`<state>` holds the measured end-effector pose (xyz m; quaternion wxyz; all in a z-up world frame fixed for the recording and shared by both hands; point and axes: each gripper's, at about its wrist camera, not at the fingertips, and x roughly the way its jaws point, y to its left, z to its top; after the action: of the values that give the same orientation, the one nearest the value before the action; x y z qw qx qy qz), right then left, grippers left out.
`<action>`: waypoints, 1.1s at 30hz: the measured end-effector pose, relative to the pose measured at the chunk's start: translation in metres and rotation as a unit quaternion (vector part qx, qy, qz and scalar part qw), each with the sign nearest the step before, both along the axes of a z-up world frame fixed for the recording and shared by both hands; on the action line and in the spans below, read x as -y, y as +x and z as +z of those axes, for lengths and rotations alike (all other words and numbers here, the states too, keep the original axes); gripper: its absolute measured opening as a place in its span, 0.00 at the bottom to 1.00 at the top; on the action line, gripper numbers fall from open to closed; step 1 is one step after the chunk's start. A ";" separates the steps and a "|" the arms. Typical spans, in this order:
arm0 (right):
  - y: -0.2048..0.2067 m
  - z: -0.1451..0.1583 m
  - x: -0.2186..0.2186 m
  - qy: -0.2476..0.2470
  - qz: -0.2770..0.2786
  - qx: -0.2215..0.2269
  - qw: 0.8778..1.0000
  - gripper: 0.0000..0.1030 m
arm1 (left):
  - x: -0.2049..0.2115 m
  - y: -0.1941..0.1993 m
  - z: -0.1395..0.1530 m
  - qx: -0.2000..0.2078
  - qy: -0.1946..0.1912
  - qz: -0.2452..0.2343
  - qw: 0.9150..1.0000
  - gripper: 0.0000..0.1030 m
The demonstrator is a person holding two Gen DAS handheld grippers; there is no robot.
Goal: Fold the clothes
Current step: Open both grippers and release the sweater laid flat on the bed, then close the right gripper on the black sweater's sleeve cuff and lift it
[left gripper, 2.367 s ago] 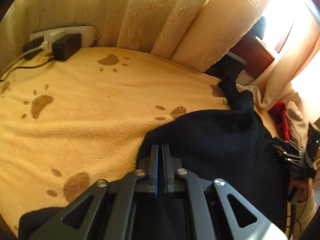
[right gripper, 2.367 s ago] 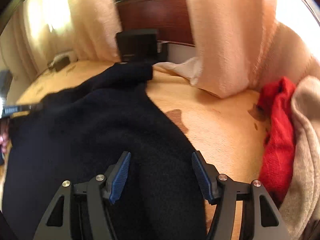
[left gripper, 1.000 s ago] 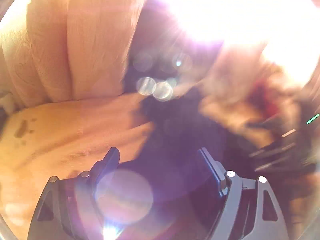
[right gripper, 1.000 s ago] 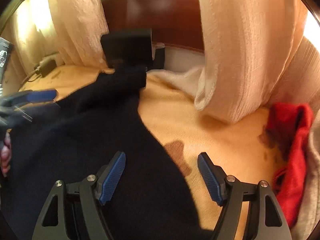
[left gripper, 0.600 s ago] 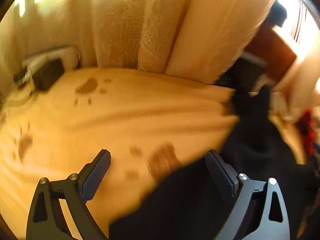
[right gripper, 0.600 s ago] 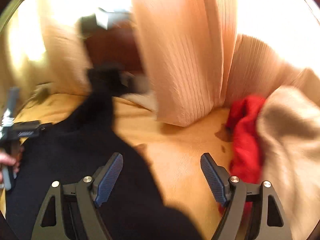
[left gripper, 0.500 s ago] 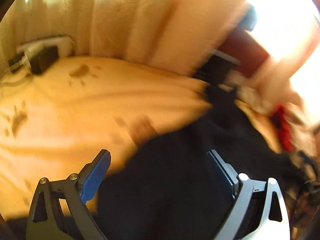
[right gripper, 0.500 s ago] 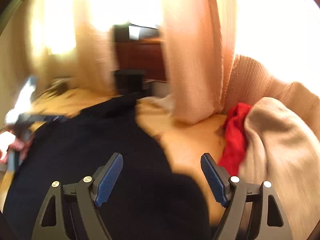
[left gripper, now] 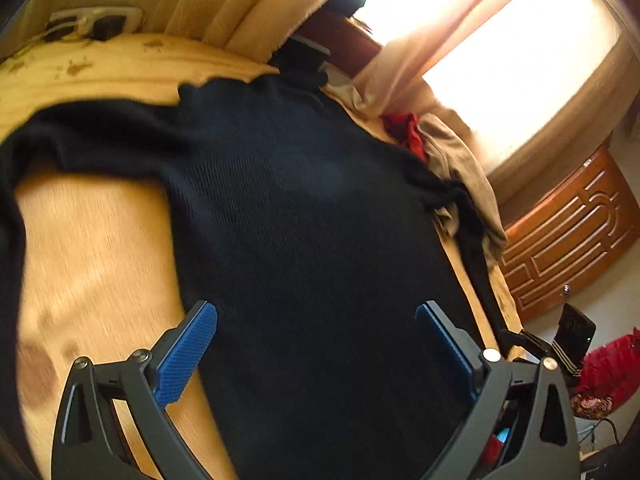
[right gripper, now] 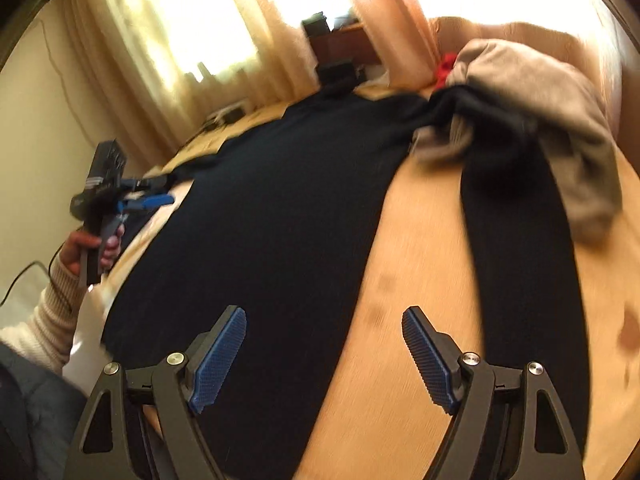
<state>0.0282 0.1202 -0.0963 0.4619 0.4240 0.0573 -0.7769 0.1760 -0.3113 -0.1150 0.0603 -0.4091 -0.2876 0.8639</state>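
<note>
A black sweater lies spread flat on the yellow paw-print blanket, neck toward the curtains. One sleeve runs out to the left and bends down along the frame's edge. The other sleeve lies along the right, its top end under a beige garment. My left gripper hovers open above the sweater's lower body, holding nothing. My right gripper is open too, above the sweater's right hem edge. In the right wrist view the left gripper is held in a hand at the bed's left side.
A red garment and the beige one are heaped at the bed's right side. A power strip with an adapter sits at the far left corner. A black box stands behind the collar. A wooden cabinet stands beyond the bed.
The left gripper, shut on the sweater 2.4 s ago, has opened and let go. Both grippers have drawn back and up, and the whole sweater now shows, laid flat.
</note>
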 end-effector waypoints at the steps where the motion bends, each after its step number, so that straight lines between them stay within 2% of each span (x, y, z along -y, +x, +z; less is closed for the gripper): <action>1: 0.012 -0.002 -0.004 -0.001 0.006 0.003 1.000 0.80 | -0.011 0.008 -0.006 0.004 0.004 -0.007 1.000 0.98; 3: 0.033 -0.009 -0.012 -0.004 0.013 0.018 1.000 0.79 | -0.021 0.027 -0.015 0.005 -0.006 -0.003 1.000 0.98; 6: 0.053 -0.025 -0.020 -0.005 0.021 0.032 0.999 0.72 | -0.035 0.049 -0.010 -0.001 -0.045 0.008 0.999 0.98; 8: 0.064 -0.027 -0.020 -0.015 0.022 0.010 1.000 0.71 | -0.037 0.049 -0.004 -0.004 -0.056 0.007 0.998 0.98; 10: 0.065 -0.034 -0.012 -0.022 0.023 0.008 0.999 0.64 | -0.035 0.059 0.004 -0.009 -0.063 0.007 0.998 0.98; 13: 0.064 -0.038 -0.017 -0.024 0.004 0.011 1.000 0.38 | -0.041 0.060 0.007 -0.047 -0.065 0.003 0.997 0.99; 14: 0.064 -0.039 -0.018 -0.024 -0.002 0.012 1.000 0.24 | -0.046 0.056 0.009 -0.065 -0.066 0.000 0.996 0.99; 15: 0.063 -0.041 -0.020 -0.025 -0.008 0.013 1.000 0.17 | -0.052 0.052 0.009 -0.077 -0.072 -0.004 0.994 0.99; 16: 0.063 -0.042 -0.021 -0.025 -0.014 0.013 0.999 0.15 | -0.059 0.048 0.007 -0.085 -0.077 -0.009 0.993 0.99; 20: 0.064 -0.040 -0.027 -0.030 -0.015 0.022 0.999 0.09 | -0.072 0.047 -0.024 -0.023 -0.095 -0.034 0.995 0.99; 21: 0.066 -0.038 -0.029 -0.028 -0.011 0.020 0.999 0.08 | -0.076 0.058 -0.024 -0.042 -0.124 -0.040 0.991 0.99; 23: 0.074 -0.038 -0.035 -0.016 -0.011 0.015 1.000 0.08 | -0.086 0.075 -0.025 -0.028 -0.188 -0.059 0.980 0.99; 25: 0.081 -0.039 -0.042 -0.003 -0.011 0.011 1.000 0.08 | -0.099 0.086 -0.029 -0.014 -0.251 -0.083 0.964 0.99; 28: 0.078 -0.046 -0.056 -0.028 -0.023 0.019 0.999 0.08 | -0.101 0.084 -0.026 0.004 -0.257 -0.100 0.961 0.99; 31: 0.066 -0.041 -0.071 -0.044 -0.061 0.016 0.997 0.09 | -0.091 0.069 -0.009 -0.012 -0.185 -0.093 0.978 0.99; 33: 0.057 -0.034 -0.089 -0.043 -0.105 -0.003 0.994 0.13 | -0.086 0.058 0.004 -0.027 -0.146 -0.091 0.985 0.99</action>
<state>0.0847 0.2096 -0.1303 0.3959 0.4047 -0.0195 -0.8241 0.2337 -0.2250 -0.1114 0.0863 -0.4143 -0.1181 0.8983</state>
